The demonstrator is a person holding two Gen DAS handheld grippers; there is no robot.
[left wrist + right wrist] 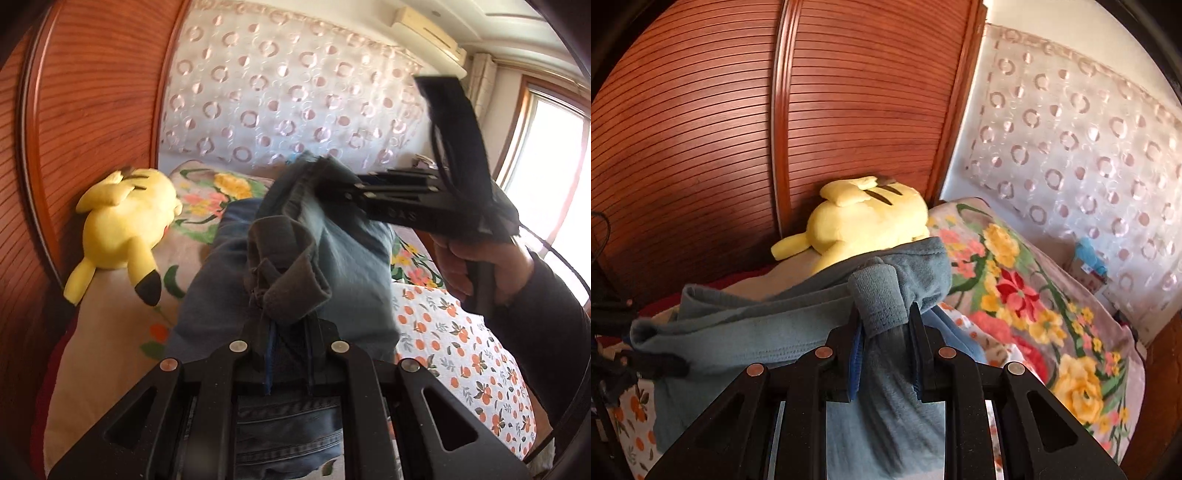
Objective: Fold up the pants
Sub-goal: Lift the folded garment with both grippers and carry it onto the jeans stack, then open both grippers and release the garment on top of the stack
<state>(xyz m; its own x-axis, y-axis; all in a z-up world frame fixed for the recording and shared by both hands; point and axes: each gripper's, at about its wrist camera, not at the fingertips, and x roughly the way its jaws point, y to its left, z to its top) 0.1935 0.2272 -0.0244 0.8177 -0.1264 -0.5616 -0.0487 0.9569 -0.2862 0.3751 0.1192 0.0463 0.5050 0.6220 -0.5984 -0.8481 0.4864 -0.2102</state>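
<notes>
Above the flowered bed point(461, 332), both tongs are clamped on the blue pants point(775, 325): left tongs point(288, 332) pinch one bunched edge, right tongs point(884, 332) another. No legible writing shows.

Pants point(295, 236) hide both tools' fingertips; bed point(461, 332) cropped.
</notes>
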